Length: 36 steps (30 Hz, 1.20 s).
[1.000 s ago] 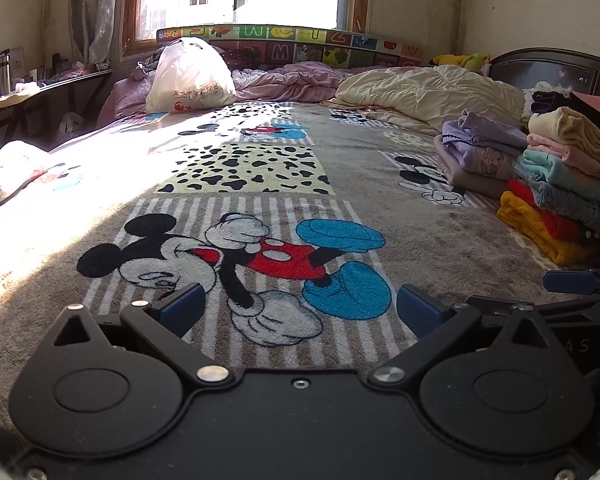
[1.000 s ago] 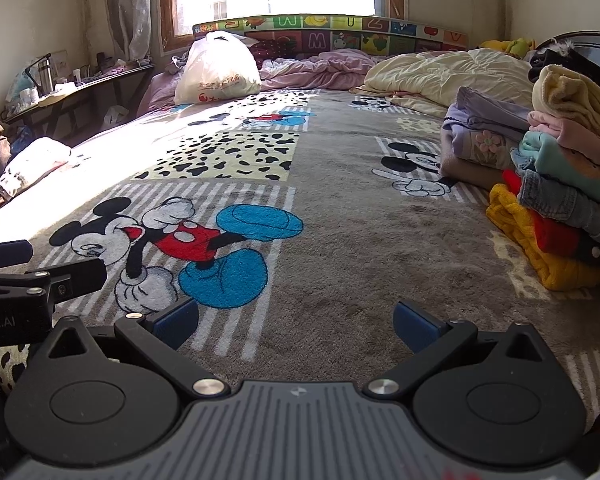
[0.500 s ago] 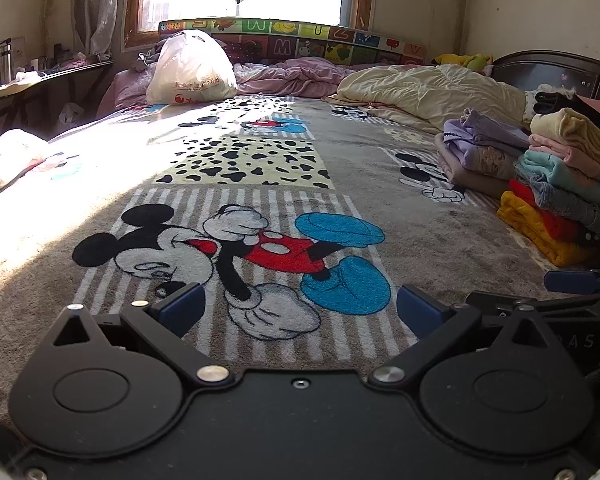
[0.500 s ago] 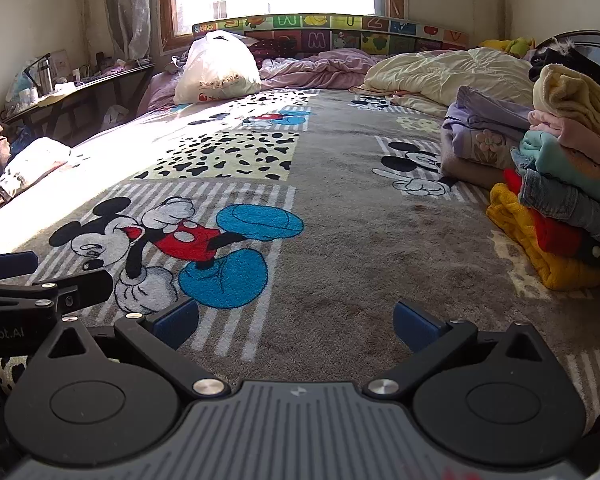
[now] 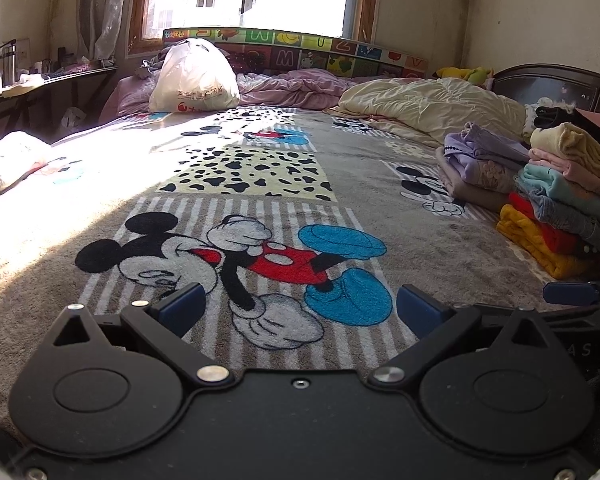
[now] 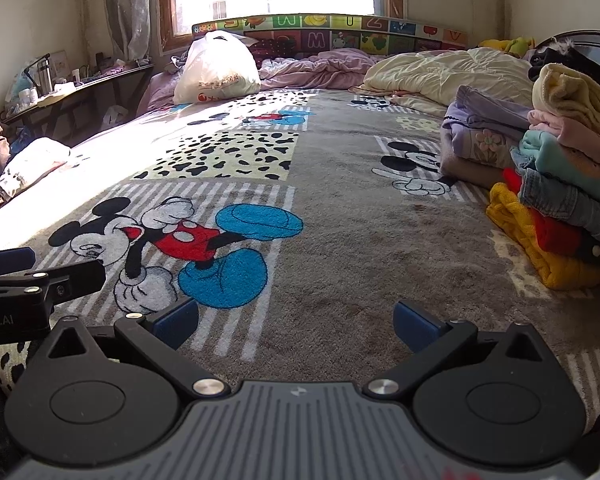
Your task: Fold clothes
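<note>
A stack of folded clothes (image 5: 560, 196) in yellow, red, denim, teal, pink and cream sits at the right of the bed; it also shows in the right wrist view (image 6: 560, 200). A smaller purple and beige folded pile (image 5: 484, 168) lies behind it, also in the right wrist view (image 6: 480, 140). My left gripper (image 5: 300, 310) is open and empty, low over the Mickey Mouse blanket (image 5: 260, 256). My right gripper (image 6: 296, 320) is open and empty, over the grey part of the blanket (image 6: 360, 240). No garment lies between the grippers.
A white plastic bag (image 5: 194, 78) stands at the far end by a pink quilt (image 5: 296, 86) and a cream duvet (image 5: 428, 106). A shelf with bottles (image 5: 40, 80) runs along the left wall. The left gripper's body (image 6: 28, 292) shows at the right wrist view's left edge.
The left gripper has tilted up and drawn back slightly, so the window shows higher and more fully. The right gripper has hardly moved. Both jaws stay open.
</note>
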Motion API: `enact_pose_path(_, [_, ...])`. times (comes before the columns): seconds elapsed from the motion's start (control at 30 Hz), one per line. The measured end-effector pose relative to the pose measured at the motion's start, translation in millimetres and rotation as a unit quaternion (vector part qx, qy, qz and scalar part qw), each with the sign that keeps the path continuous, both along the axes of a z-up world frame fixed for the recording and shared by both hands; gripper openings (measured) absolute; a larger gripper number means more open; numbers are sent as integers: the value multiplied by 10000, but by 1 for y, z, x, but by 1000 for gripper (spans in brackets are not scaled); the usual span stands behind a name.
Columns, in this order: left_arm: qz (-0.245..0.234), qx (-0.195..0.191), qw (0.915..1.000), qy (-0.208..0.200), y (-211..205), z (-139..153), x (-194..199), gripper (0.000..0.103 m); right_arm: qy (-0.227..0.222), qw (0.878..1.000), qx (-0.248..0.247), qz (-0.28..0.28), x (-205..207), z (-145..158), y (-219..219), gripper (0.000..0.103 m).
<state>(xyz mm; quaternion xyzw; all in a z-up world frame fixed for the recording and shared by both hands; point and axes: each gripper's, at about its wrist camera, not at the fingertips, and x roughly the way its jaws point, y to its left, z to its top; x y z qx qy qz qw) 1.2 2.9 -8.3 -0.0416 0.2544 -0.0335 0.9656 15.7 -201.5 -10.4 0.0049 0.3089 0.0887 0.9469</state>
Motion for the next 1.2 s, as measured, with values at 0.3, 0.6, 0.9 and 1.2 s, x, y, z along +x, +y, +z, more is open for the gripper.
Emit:
enact_pose_path(0.3, [-9,-154,9999,31,5,-1,1,103,2,10000,-8,1,-1,0,0,103])
enact_pose_path(0.6, [-20,-168,9998,67,6,-4,2,103,31,10000,-22,12,1,-2,1,103])
enact_pose_path(0.9, [-2,-96,9999,86,6,-6,3,103,48,10000,-27,11,2,-4,1,103])
enact_pose_path(1.2, [120,-240,9995,175,11,-8,6,103,76,10000,-16,16,4,-7,1,103])
